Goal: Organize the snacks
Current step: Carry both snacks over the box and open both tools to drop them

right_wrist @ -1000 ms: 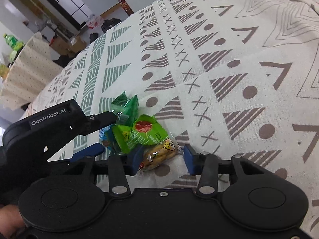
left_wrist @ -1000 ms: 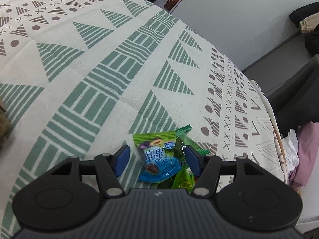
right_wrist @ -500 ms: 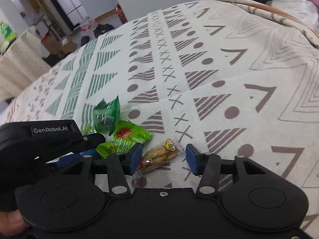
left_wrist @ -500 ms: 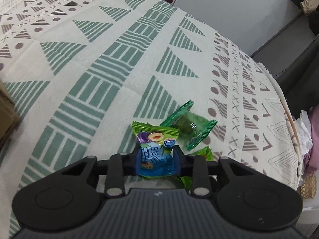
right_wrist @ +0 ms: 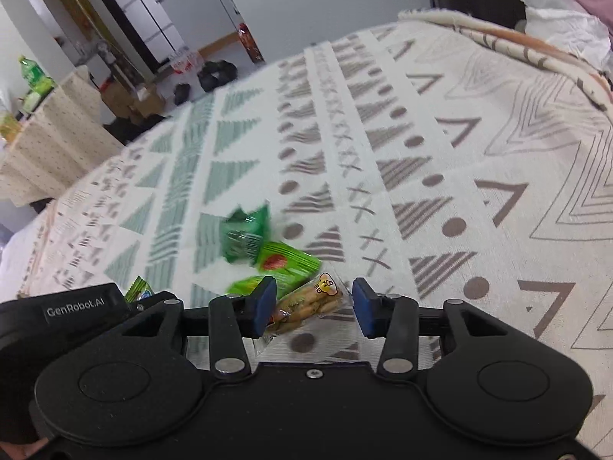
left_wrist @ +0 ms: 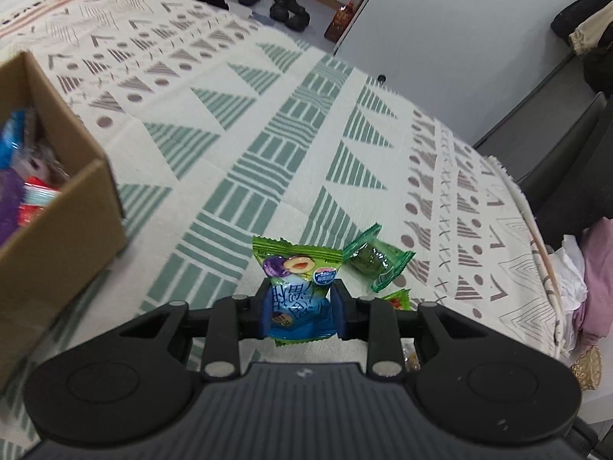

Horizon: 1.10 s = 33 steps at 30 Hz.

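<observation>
The left gripper (left_wrist: 301, 316) is clamped on one blue-and-green plum candy packet (left_wrist: 297, 291), held up off the patterned cloth (left_wrist: 268, 145), with the open cardboard box (left_wrist: 57, 230) of mixed snacks off to its left. The right gripper (right_wrist: 314, 306) stands spread wide, its two blue pads either side of one clear packet of biscuit sticks (right_wrist: 306, 304) lying on the cloth, the left pad touching it and the right pad apart. Just beyond that packet lie three green wrapped snacks: one dark green pouch (right_wrist: 245, 235), one with a red picture (right_wrist: 285, 260), and one bright green wrapper (right_wrist: 253, 287) partly behind the left pad.
</observation>
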Each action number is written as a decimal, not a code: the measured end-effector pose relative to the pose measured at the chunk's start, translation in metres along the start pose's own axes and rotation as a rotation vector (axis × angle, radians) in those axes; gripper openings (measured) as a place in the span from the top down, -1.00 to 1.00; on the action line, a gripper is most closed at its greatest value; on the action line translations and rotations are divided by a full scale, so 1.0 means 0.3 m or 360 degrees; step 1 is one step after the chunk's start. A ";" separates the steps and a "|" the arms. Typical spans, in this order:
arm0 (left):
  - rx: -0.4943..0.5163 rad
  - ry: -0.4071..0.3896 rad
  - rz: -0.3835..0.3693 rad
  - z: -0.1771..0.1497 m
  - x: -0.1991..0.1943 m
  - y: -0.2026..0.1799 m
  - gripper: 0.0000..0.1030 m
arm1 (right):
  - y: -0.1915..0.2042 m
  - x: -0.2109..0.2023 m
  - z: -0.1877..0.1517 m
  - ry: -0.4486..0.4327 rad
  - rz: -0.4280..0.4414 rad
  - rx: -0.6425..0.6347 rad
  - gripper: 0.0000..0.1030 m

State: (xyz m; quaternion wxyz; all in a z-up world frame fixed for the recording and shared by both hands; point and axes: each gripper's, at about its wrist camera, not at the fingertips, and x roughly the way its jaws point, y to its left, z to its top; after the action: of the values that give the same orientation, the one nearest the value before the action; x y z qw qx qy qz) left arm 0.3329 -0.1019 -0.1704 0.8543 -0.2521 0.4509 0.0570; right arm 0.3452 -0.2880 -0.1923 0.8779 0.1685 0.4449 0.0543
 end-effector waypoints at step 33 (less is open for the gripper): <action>-0.0083 -0.0295 0.0037 0.044 -0.395 0.186 0.43 | 0.145 -0.184 -0.033 -0.0109 0.0316 0.0019 0.77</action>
State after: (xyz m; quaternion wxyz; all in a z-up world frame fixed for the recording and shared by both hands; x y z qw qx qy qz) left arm 0.2550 -0.0316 -0.0906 0.8849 -0.2626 0.3710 0.1018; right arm 0.3066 -0.2584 -0.1405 0.8818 0.2188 0.3961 0.1325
